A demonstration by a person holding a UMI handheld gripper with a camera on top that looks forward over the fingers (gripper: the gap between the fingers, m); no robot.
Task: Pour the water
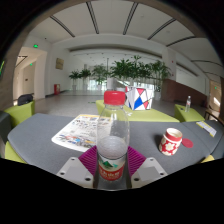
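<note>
room: big open lobby, a row of potted plants point(118, 70) way off at the back, well beyond anything that matters here

table point(40, 135): grey top, everything sits on it. A yellow-green chair back point(150, 115) shows behind the far side

paper point(80, 130): printed sheet lying flat, just left of the bottle

box point(127, 98): red and white thing standing behind the bottle, can't really tell what it is

bottle point(113, 140): clear plastic water bottle, upright, red label point(112, 166) low down, right between the fingers. Looks to have water in it, though I can't read the level

cup point(172, 141): red and white cup off to the right of the bottle, apart from it, tilted or on its side as far as I can tell. My guess is that's the pour target

gripper point(112, 172): fingers closed in on the bottle's lower body at the label, pads point(90, 162) pressed on both sides, no gap I can see

handling: thin plastic like that will dent if squeezed hard, and the smooth wall plus label could slip. Water makes it bottom heavy and it'll slosh when tipped. Holding on the label band seems fine to me, firm but not crushing

cap: top of the bottle is hard to make out, can't tell if it's on
</note>
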